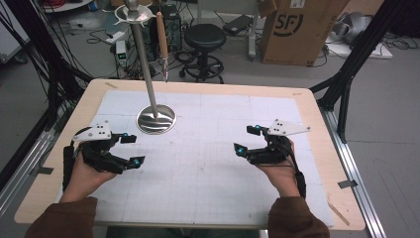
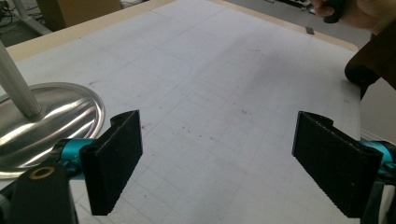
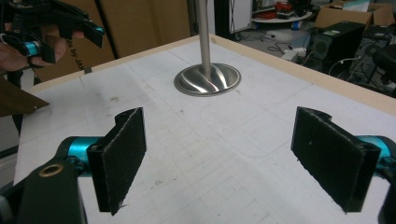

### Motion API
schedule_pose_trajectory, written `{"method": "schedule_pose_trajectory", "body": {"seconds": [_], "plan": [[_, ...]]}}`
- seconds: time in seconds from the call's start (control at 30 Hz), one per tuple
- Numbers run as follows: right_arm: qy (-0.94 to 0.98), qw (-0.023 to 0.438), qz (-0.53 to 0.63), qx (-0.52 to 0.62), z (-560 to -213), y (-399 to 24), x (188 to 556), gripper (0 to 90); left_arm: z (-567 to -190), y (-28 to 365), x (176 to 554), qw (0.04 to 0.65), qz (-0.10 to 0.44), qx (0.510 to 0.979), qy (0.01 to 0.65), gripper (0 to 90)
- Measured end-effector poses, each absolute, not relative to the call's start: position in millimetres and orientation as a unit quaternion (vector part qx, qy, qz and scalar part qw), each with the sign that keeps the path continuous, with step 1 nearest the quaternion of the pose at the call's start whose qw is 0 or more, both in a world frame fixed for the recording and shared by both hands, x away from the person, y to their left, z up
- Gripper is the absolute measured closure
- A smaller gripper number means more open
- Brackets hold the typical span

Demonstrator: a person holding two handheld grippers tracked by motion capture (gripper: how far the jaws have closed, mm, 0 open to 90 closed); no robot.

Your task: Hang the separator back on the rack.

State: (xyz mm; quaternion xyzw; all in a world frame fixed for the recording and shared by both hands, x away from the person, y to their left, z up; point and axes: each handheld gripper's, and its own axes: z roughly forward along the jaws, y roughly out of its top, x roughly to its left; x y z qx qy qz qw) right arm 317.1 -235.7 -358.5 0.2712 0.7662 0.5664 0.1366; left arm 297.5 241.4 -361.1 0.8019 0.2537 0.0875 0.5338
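Standing stand (image 1: 156, 119): round steel base flat on the white gridded mat (image 1: 223, 163), its pole rising upright, long axis vertical, leaning slightly toward the far edge in the high view.
Hook top (image 1: 132, 14): a ring-shaped rim at the pole's head, with a tan-handled utensil (image 1: 162, 37) hanging from it, tip pointing down.
Left gripper (image 1: 132, 148): nearest the base, which lies just ahead and to its far side; jaws spread wide, nothing between them; pointing toward the table's middle.
Right gripper (image 1: 246, 139): well apart from the stand, across the mat; jaws spread wide over bare mat, gripping nothing, aimed at the left gripper.
Table (image 1: 317, 124): wooden rim framing the mat.
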Motion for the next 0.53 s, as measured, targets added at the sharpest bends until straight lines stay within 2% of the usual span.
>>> {"method": "schedule_pose_trajectory", "body": {"seconds": [0.53], "plan": [[0.77,0.133,0.561,0.273,-362.6,-236.9,316.9,17.1,-361.3,241.6,298.3,0.534,0.088,0.801,0.256,16.7]]}}
